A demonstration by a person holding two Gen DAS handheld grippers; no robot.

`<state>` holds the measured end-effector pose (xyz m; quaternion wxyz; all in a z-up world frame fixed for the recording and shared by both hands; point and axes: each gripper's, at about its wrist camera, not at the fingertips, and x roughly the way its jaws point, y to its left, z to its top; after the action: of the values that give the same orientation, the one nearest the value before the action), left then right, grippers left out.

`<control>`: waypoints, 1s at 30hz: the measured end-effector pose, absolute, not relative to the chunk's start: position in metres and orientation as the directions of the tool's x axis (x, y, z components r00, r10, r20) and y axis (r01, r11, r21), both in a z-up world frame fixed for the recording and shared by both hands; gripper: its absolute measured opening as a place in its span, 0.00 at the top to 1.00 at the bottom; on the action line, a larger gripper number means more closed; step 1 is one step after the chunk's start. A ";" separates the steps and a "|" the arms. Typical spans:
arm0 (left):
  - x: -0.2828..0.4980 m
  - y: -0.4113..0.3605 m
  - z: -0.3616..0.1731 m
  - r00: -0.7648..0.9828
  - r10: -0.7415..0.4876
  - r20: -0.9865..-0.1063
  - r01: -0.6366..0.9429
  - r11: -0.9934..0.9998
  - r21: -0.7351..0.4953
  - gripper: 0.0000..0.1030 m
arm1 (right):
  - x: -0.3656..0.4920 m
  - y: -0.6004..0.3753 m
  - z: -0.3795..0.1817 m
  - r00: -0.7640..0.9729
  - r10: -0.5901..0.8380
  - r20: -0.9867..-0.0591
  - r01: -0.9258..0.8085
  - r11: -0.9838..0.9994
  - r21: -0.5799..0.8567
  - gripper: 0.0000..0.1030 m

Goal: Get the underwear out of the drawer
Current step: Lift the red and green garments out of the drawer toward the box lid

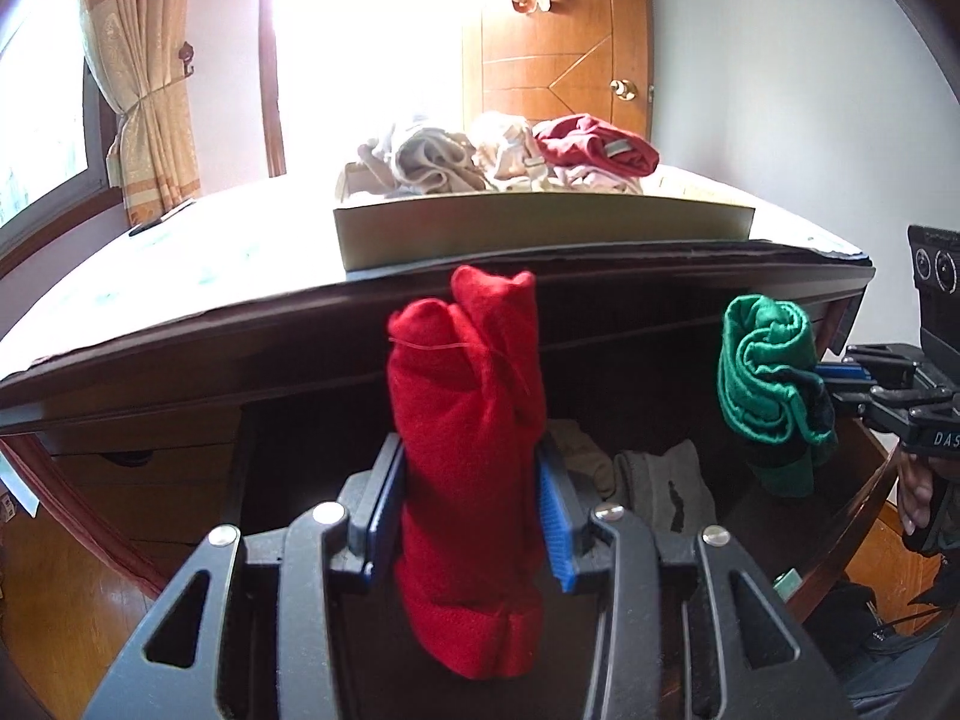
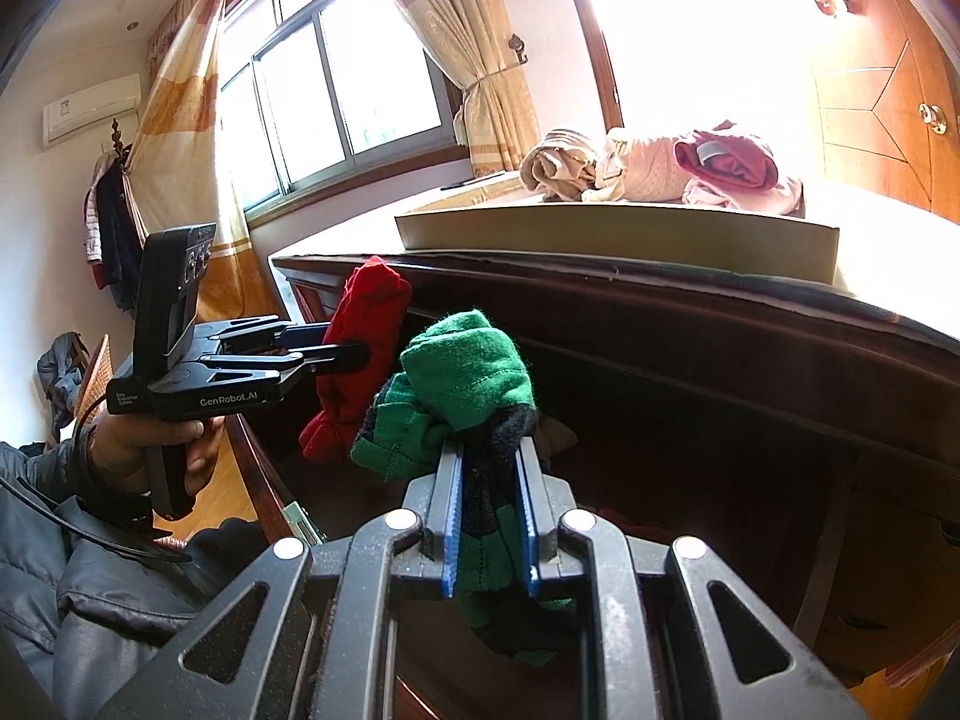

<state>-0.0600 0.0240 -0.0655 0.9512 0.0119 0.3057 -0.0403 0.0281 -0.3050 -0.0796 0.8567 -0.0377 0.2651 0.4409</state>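
Observation:
My left gripper [image 1: 471,474] is shut on a rolled red underwear [image 1: 465,414], held upright above the open dark wooden drawer [image 1: 864,480]. It also shows in the right wrist view [image 2: 360,354]. My right gripper [image 2: 489,480] is shut on a rolled green and black underwear [image 2: 465,378], also seen at the right in the left wrist view [image 1: 768,372]. Both rolls hang in front of the desk edge. Grey and beige folded garments [image 1: 666,486] lie in the drawer below.
A shallow cardboard box [image 1: 540,228] stands on the desk top [image 1: 180,276] with a pile of beige, pink and dark red clothes [image 1: 510,156]. A wooden door [image 1: 558,60] and a curtained window [image 2: 330,96] are behind. The person's hand [image 2: 150,444] holds the left gripper.

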 end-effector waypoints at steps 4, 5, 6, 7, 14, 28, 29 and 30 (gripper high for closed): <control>-0.061 0.022 -0.064 0.818 -0.070 -0.570 0.082 0.997 -0.005 0.61 | 0.027 -0.307 -0.080 0.477 0.741 -0.473 -0.776 0.608 0.170 0.83; -0.061 0.022 -0.063 0.821 -0.071 -0.567 0.082 0.997 -0.006 0.61 | 0.027 -0.308 -0.079 0.479 0.742 -0.470 -0.775 0.608 0.170 0.83; -0.062 0.021 -0.063 0.824 -0.071 -0.562 0.082 0.997 -0.006 0.61 | 0.026 -0.309 -0.079 0.482 0.743 -0.465 -0.775 0.609 0.170 0.83; -0.062 0.021 -0.062 0.828 -0.071 -0.556 0.081 0.997 -0.006 0.61 | 0.026 -0.310 -0.079 0.484 0.745 -0.459 -0.775 0.609 0.170 0.83; -0.065 0.017 -0.057 0.850 -0.074 -0.521 0.086 0.996 -0.001 0.61 | 0.024 -0.314 -0.078 0.492 0.755 -0.433 -0.773 0.608 0.180 0.83; -0.074 0.011 -0.048 0.885 -0.070 -0.459 0.086 0.996 0.015 0.61 | 0.019 -0.324 -0.076 0.529 0.765 -0.367 -0.761 0.619 0.194 0.83; -0.074 0.011 -0.048 0.889 -0.069 -0.454 0.086 0.996 0.018 0.61 | 0.019 -0.326 -0.075 0.533 0.766 -0.359 -0.759 0.620 0.199 0.83; -0.075 0.010 -0.047 0.891 -0.069 -0.448 0.086 0.996 0.019 0.61 | 0.019 -0.327 -0.075 0.536 0.767 -0.353 -0.756 0.622 0.203 0.83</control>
<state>-0.0752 0.0103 -0.0472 0.9723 0.0190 0.2297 -0.0397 0.0189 -0.3270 -0.0754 0.8762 0.0130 0.2077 0.4348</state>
